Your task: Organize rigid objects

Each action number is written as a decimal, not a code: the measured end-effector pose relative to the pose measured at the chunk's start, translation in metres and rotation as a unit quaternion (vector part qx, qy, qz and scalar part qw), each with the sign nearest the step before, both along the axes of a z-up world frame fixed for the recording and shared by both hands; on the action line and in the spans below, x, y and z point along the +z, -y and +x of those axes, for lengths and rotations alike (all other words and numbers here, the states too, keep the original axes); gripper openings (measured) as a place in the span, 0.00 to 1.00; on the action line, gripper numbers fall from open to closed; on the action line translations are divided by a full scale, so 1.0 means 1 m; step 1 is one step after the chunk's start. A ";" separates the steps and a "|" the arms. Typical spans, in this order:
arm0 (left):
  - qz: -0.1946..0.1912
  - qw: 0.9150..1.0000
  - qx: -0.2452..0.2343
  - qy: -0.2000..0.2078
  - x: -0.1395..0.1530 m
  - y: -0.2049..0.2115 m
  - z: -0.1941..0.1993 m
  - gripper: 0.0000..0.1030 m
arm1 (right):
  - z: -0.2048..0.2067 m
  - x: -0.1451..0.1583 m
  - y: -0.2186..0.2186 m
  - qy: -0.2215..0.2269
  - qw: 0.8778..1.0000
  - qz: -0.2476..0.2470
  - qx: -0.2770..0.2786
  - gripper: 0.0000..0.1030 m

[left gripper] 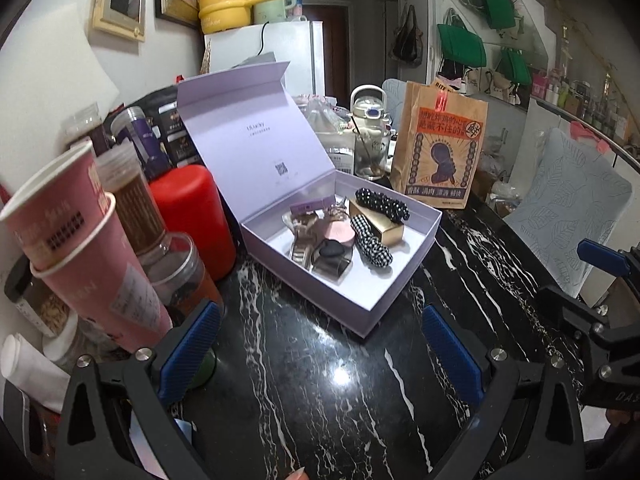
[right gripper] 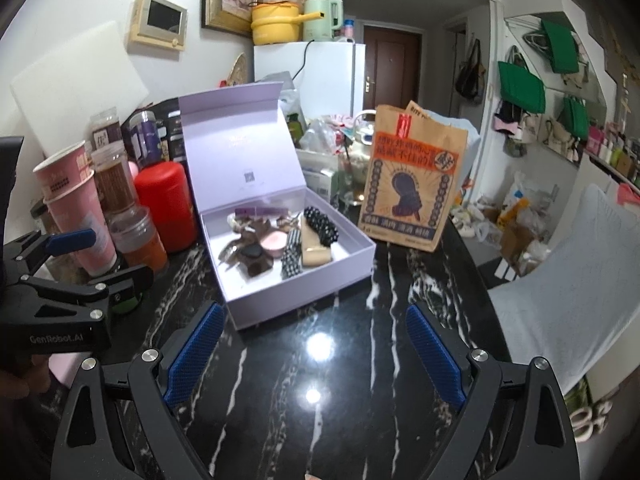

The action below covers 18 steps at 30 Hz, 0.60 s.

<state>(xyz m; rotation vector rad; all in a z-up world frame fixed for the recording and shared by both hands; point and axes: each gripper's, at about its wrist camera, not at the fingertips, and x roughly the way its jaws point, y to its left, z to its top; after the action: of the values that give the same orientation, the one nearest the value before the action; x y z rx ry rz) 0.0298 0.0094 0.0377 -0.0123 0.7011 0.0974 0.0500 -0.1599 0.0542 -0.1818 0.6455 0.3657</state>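
Overhead light is being mirrored as white glare spots on the glossy worktop [right gripper: 320, 360]; edges are being bent and darkened, and the nearest cups [left gripper: 60, 220] are perhaps being blurred.

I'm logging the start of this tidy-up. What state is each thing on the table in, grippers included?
Lavender box: open, lid standing up behind it.
Hair accessories: lying inside the box.
Paper bag: upright behind the box.
Pink paper cups: stacked, leaning.
Red canister: upright, closed.
Left gripper: fingers open, empty.
Right gripper: fingers open, empty.
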 end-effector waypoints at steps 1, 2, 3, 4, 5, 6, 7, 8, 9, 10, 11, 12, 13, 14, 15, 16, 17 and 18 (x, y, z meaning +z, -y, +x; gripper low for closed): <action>-0.001 1.000 0.000 -0.001 -0.001 -0.001 0.000 1.00 | -0.001 -0.002 0.000 -0.001 1.000 -0.001 0.000 0.91; -0.002 1.000 0.000 -0.003 -0.002 0.000 0.000 1.00 | -0.001 -0.003 0.000 -0.002 1.000 -0.002 -0.001 0.91; -0.002 1.000 0.000 -0.004 -0.003 0.000 0.000 1.00 | -0.001 -0.004 0.000 -0.003 1.000 -0.003 -0.001 0.91; -0.002 1.000 0.000 -0.005 -0.004 0.000 0.001 1.00 | -0.001 -0.004 0.001 -0.004 1.000 -0.002 -0.002 0.91; -0.001 1.000 0.000 -0.006 -0.004 0.000 0.001 1.00 | -0.001 -0.005 0.001 -0.004 1.000 -0.003 -0.002 0.91; -0.001 1.000 0.001 -0.008 -0.005 0.000 0.001 1.00 | -0.001 -0.005 0.001 -0.005 1.000 -0.004 -0.003 0.91; 0.000 1.000 0.001 -0.008 -0.005 0.000 0.002 1.00 | 0.000 -0.005 0.001 -0.005 1.000 -0.004 -0.004 0.91; 0.000 1.000 0.001 -0.008 -0.005 0.000 0.002 1.00 | 0.000 -0.005 0.000 -0.005 1.000 -0.004 -0.004 0.91; 0.000 1.000 0.001 -0.008 -0.005 0.000 0.003 1.00 | 0.001 -0.005 0.001 -0.006 1.000 -0.004 -0.005 0.91; 0.001 1.000 0.001 -0.008 -0.005 0.000 0.003 1.00 | 0.001 -0.006 0.001 -0.007 1.000 -0.004 -0.006 0.91; 0.000 1.000 0.001 -0.009 -0.006 0.000 0.003 1.00 | 0.002 -0.006 0.000 -0.007 1.000 -0.004 -0.006 0.91; 0.001 1.000 0.001 -0.010 -0.006 -0.001 0.004 1.00 | 0.002 -0.006 0.001 -0.008 1.000 -0.004 -0.006 0.91; 0.001 1.000 0.001 -0.010 -0.006 -0.001 0.004 1.00 | 0.003 -0.007 0.001 -0.009 1.000 -0.004 -0.007 0.91; 0.001 1.000 0.001 -0.010 -0.006 0.000 0.005 1.00 | 0.004 -0.008 0.001 -0.010 1.000 -0.004 -0.007 0.91; 0.001 1.000 0.001 -0.010 -0.006 0.000 0.004 1.00 | 0.004 -0.008 0.001 -0.011 1.000 -0.004 -0.008 0.91; 0.002 1.000 0.001 -0.010 -0.006 0.000 0.005 1.00 | 0.004 -0.008 0.001 -0.011 1.000 -0.005 -0.008 0.91; 0.003 1.000 0.001 -0.011 -0.006 0.000 0.005 1.00 | 0.005 -0.009 0.002 -0.011 1.000 -0.005 -0.008 0.91; 0.003 1.000 0.000 -0.012 -0.007 0.001 0.006 1.00 | 0.005 -0.009 0.002 -0.012 1.000 -0.005 -0.008 0.91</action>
<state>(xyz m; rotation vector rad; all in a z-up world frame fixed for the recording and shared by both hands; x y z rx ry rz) 0.0357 0.0088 0.0310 -0.0044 0.7241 0.0994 0.0554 -0.1620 0.0452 -0.1808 0.6721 0.3493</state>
